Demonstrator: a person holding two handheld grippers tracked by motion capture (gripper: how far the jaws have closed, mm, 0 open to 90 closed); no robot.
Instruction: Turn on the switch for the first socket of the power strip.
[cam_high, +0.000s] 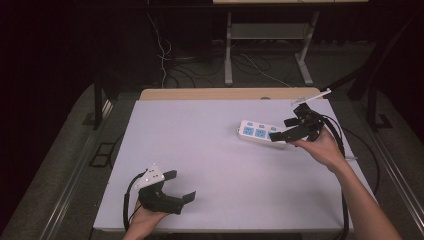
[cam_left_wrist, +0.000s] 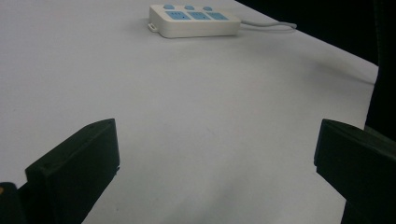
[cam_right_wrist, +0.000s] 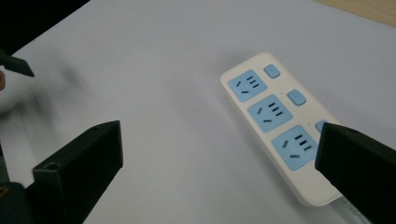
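Two grippers hover with jaws spread, grasping nothing: the left gripper (cam_high: 172, 187) low at the table's (cam_high: 215, 165) near edge, the right gripper (cam_high: 287, 129) just over the strip's (cam_high: 257, 133) cord end. Nothing looks handled yet. Glossy white plastic, rounded corners, three blue sockets with buttons; matte pale tabletop.
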